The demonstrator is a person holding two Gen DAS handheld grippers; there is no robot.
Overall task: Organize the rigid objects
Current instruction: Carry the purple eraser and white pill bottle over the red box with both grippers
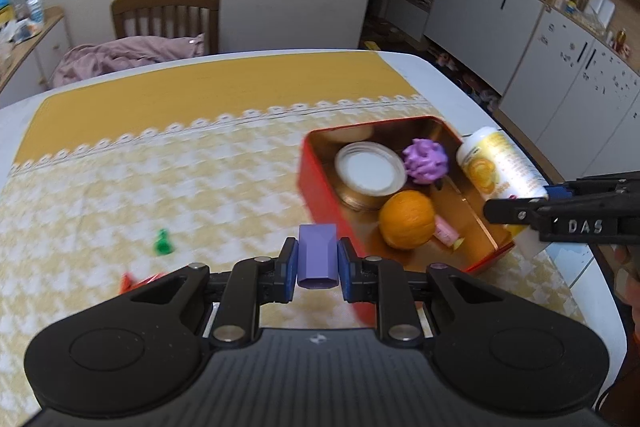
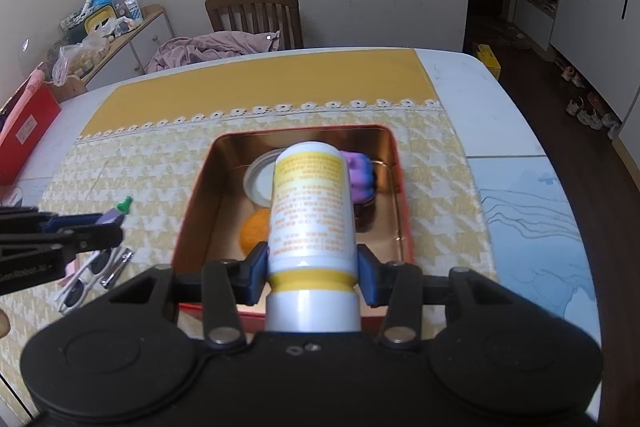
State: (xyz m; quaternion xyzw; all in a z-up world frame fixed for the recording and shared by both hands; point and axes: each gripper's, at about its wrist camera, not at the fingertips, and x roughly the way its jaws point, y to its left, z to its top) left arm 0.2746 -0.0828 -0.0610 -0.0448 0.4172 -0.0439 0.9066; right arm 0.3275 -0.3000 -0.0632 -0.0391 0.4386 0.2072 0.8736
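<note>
Purple block (image 1: 317, 255) sits clamped in your left gripper (image 1: 318, 259) beside the red tin (image 2: 404, 195), while your right gripper (image 2: 312, 267) squeezes a white-and-yellow bottle (image 2: 310, 211) above that tin.

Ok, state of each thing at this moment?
left gripper: jaws shut on purple block
right gripper: jaws shut on white bottle, above tin
red tin: open, no lid
jar lid: flat in tin
orange ball: in tin
green piece: on cloth

One red tin (image 2: 404, 195); one bottle (image 2: 310, 211); one purple block (image 1: 317, 254); one orange ball (image 1: 406, 219); one jar lid (image 1: 370, 169); one green piece (image 1: 163, 243)
</note>
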